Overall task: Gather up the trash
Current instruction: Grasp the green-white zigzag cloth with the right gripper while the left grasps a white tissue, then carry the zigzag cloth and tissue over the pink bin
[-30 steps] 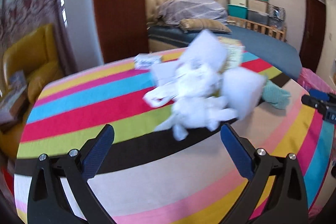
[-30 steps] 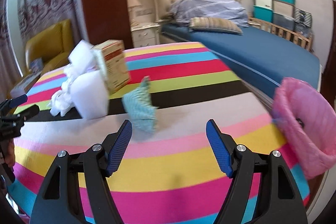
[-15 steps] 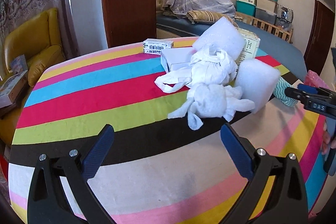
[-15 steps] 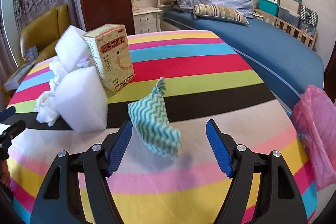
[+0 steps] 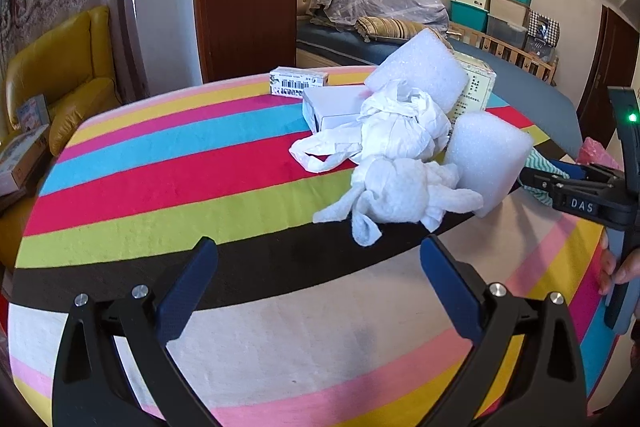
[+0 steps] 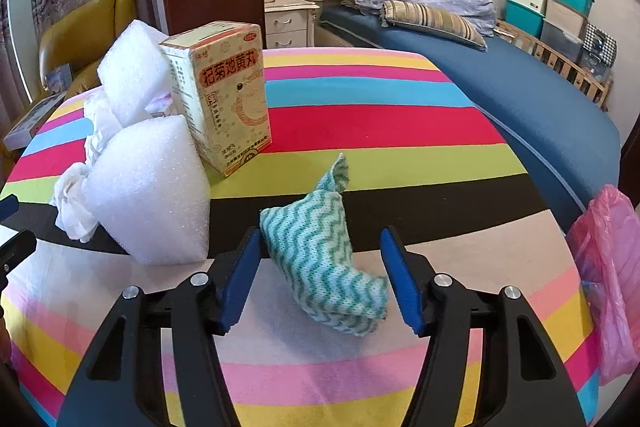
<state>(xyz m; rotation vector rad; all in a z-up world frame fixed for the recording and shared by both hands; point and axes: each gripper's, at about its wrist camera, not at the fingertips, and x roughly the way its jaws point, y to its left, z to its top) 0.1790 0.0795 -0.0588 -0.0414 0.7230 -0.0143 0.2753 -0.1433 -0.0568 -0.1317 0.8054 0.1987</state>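
Right tongs (image 6: 320,275): jaws about half spread and closing. The crumpled green-and-white zigzag cloth (image 6: 324,251) sits between them. The left pad appears to touch the cloth's upper left edge; the right pad stands clear of it, so there is no grip.

Left tongs (image 5: 318,287): jaws wide, nothing between them. They hover over the black and pale stripes of the desk (image 5: 160,195), on the near side of the trash pile and apart from it.

Condition of the cloth: folded into a loose wedge, one corner standing up, base resting on the desk at the meeting of the black and pale stripes. It lies to the right of the pile, just beside the nearer foam block (image 6: 148,191) but apart from it.

Count of items on the striped desk:
- White foam blocks: two, the second (image 6: 132,83) lying farther back against the carton.
- Yellow medicine carton (image 6: 228,95): one, upright, printed with red characters.
- Crumpled white tissue wads (image 5: 400,163): a tangled heap, at least two.
- White flat box (image 5: 332,107): one, behind the tissue.
- Small barcoded box (image 5: 298,85): one, at the far edge.
- Zigzag cloth: one.

A pink plastic bag (image 6: 604,275) hangs at the right edge of the desk.
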